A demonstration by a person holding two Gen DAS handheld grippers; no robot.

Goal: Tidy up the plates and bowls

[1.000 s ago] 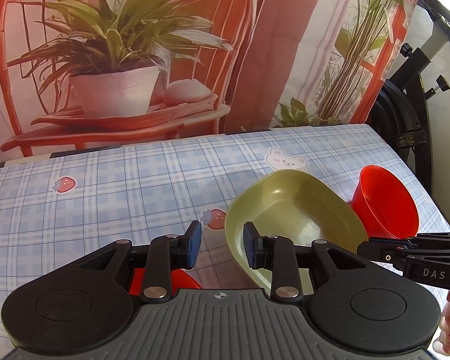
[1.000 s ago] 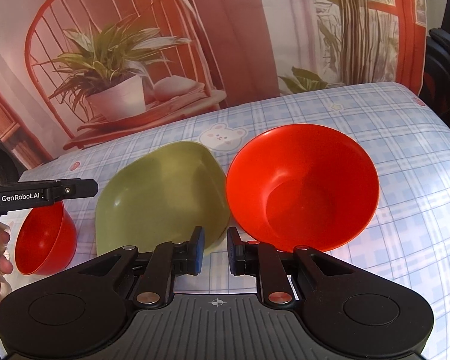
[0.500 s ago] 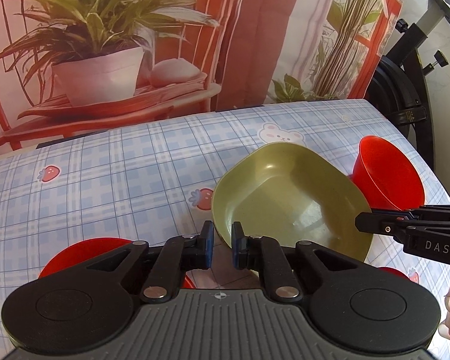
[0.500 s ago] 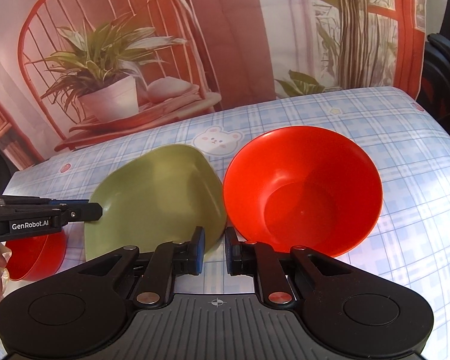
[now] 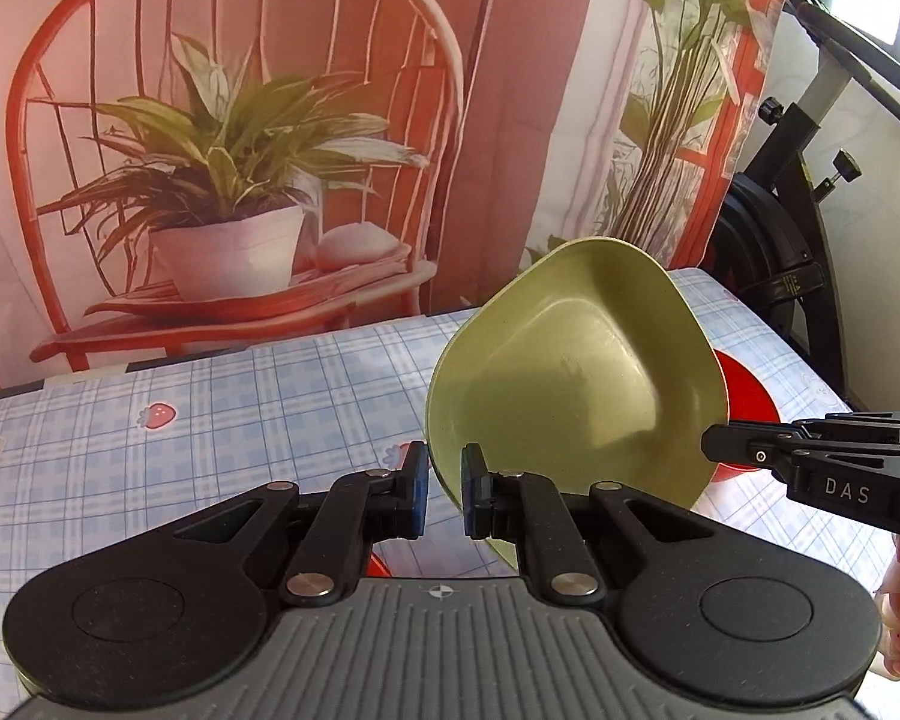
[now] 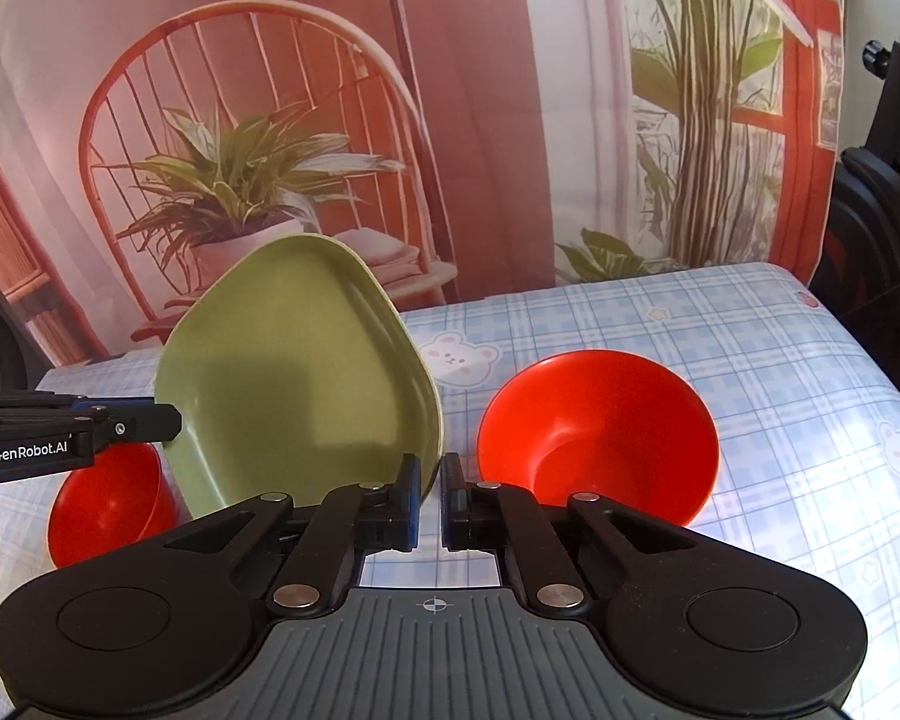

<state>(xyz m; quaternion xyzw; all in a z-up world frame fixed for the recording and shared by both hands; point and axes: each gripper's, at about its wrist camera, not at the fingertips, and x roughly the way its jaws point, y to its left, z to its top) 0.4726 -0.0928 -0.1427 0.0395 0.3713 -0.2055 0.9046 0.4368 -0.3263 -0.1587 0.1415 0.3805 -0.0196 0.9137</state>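
Note:
My left gripper [image 5: 444,495] is shut on the near rim of a green plate [image 5: 576,372] and holds it tilted up above the table. In the right wrist view the same green plate [image 6: 294,372] hangs at left, with the left gripper [image 6: 150,420] at its left edge. My right gripper [image 6: 429,501] is nearly shut, its fingers at the plate's right rim; whether they pinch it is unclear. It also shows in the left wrist view [image 5: 714,441]. A large red bowl [image 6: 600,432] sits on the table to the right. A small red bowl [image 6: 111,501] sits under the plate's left side.
The table has a blue plaid cloth [image 6: 780,372] with bears and strawberries. A printed backdrop of a chair and plant [image 5: 228,210] hangs behind it. A black exercise bike [image 5: 780,240] stands past the table's right edge. A red bowl's edge [image 5: 744,396] peeks out behind the plate.
My left gripper closed on the green plate's rim and lifted it off the table, tilting it upright. The right gripper moved from the large red bowl over to the plate's right rim.

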